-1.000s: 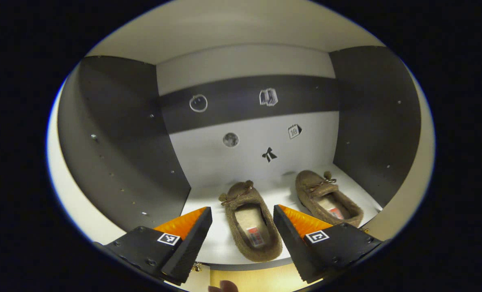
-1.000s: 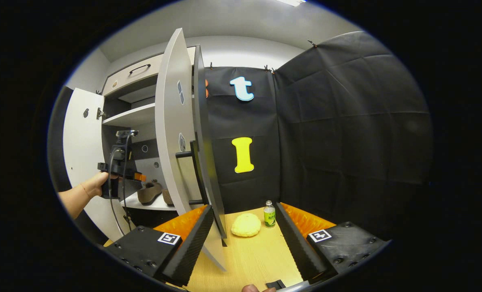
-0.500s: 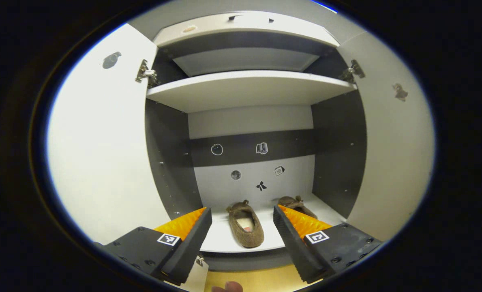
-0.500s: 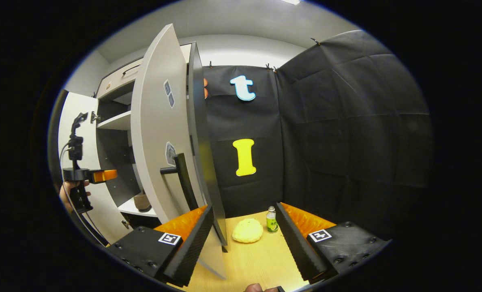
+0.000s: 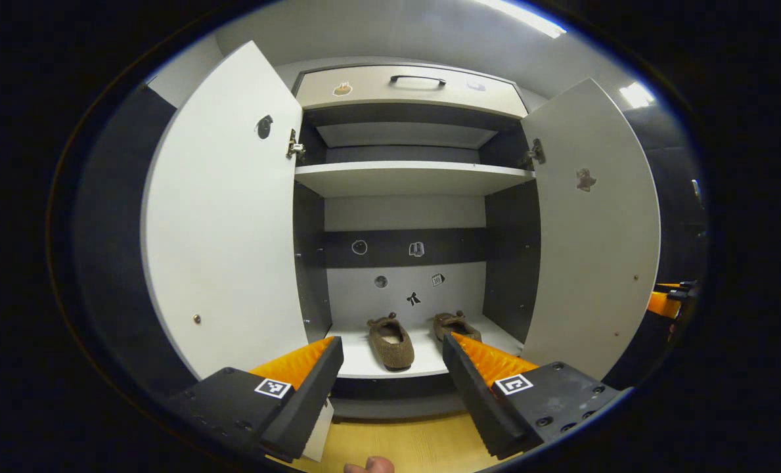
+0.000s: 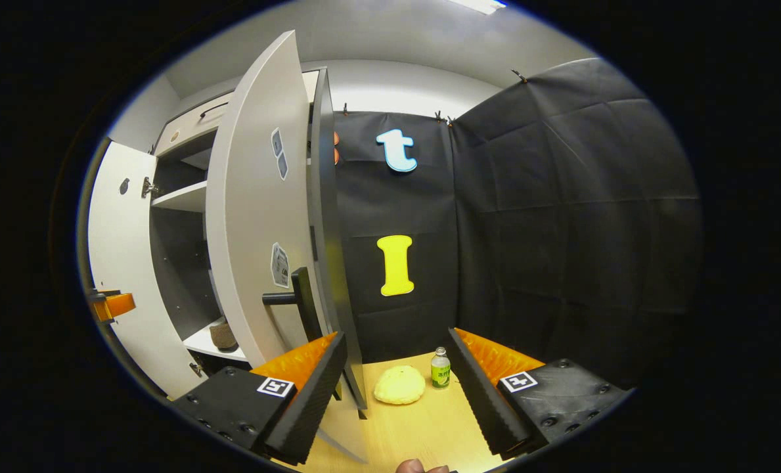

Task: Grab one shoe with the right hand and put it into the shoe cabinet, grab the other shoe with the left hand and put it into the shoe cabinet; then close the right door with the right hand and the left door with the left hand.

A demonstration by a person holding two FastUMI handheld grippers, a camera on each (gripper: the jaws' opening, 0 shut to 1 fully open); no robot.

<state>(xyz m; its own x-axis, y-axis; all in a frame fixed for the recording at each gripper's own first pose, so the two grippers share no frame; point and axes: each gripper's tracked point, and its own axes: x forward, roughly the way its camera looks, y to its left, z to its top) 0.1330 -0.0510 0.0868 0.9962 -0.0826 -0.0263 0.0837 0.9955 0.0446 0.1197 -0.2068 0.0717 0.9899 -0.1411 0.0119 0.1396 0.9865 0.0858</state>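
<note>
1. Risk — the right gripper [image 6: 397,387], jaws apart and holding nothing, sits past the right door's [image 6: 252,217] handle [image 6: 298,305]; a careless swing could clip it.
2. The left gripper [image 5: 393,378] is likewise apart and empty, facing the cabinet [image 5: 406,174].
3. Both shoes — left shoe [image 5: 390,341] and right shoe [image 5: 454,324] — rest on the bottom shelf; the left door [image 5: 223,217] is not yet shut.

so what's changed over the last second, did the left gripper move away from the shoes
Yes. The left gripper has pulled straight back out of the cabinet: the two shoes now look small and both open doors are in view. The right gripper shifted a little nearer the right door's handle. Both grippers stay open and empty, the shoes stay on the shelf, the doors stay open.
</note>
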